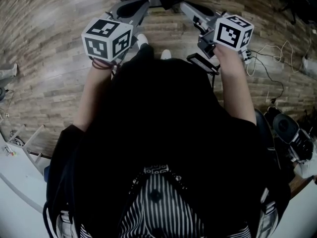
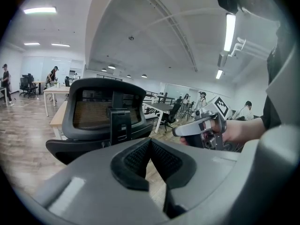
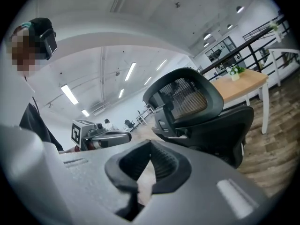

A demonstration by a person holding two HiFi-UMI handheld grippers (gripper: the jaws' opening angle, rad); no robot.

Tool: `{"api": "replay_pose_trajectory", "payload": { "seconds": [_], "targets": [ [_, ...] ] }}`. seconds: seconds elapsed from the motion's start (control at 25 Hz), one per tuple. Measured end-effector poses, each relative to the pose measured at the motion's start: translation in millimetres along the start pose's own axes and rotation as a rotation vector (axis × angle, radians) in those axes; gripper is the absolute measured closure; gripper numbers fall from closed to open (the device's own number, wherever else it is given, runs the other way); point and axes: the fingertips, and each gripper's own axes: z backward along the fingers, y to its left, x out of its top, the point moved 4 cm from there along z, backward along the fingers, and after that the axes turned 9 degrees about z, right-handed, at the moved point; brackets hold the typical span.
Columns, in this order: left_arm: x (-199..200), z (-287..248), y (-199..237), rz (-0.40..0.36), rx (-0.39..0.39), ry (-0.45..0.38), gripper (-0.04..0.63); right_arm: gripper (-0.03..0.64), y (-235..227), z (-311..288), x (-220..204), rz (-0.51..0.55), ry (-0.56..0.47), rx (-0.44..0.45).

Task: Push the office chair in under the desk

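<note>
1. Both grippers are pressed together with nothing between the jaws. You hold the left gripper (image 2: 151,143) and right gripper (image 3: 150,145) side by side, angled inward toward each other.
2. Just ahead, between the two tips, the chair (image 2: 103,108) stands upright, headrest above backrest. The gripper views show a gap to it, so neither tip seems to touch it yet. Neither hand looks clearly nearer.
3. Its rear faces you, with the headrest bracket showing, so the seat likely points away, along your line of push.
4. Beyond the chair is a wood-topped desk (image 3: 241,84), showing past either side of the backrest. It is probably the target, and the chair stands out from it.
5. The coming move looks like a straight forward push. Set one closed tip on each side of the backrest so the chair rolls without swivelling.
</note>
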Motion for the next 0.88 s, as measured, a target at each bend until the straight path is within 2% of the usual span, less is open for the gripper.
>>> {"api": "replay_pose_trajectory", "payload": {
  "seconds": [0.24,0.44,0.64,0.76,0.8,0.88],
  "targets": [
    [14,2,51,0.03,0.027,-0.021,0.592,0.617,-10,-22,22,-0.011,-0.027,-0.061],
    [21,-6,90,0.027,0.05,-0.018,0.592,0.617,-36,-39,38,0.037,-0.011,-0.192],
    [37,-9,130,0.053,0.123,-0.039,0.592,0.615,-66,-42,55,0.071,-0.039,-0.347],
    [48,-13,140,0.042,0.127,-0.054,0.592,0.614,-77,-45,64,0.072,-0.045,-0.4],
    [52,-13,143,0.033,0.129,-0.058,0.582,0.61,-79,-47,67,0.076,-0.043,-0.409],
    [59,-9,150,0.009,0.142,-0.068,0.537,0.56,-80,-49,74,0.091,-0.04,-0.427]
  ]
}}
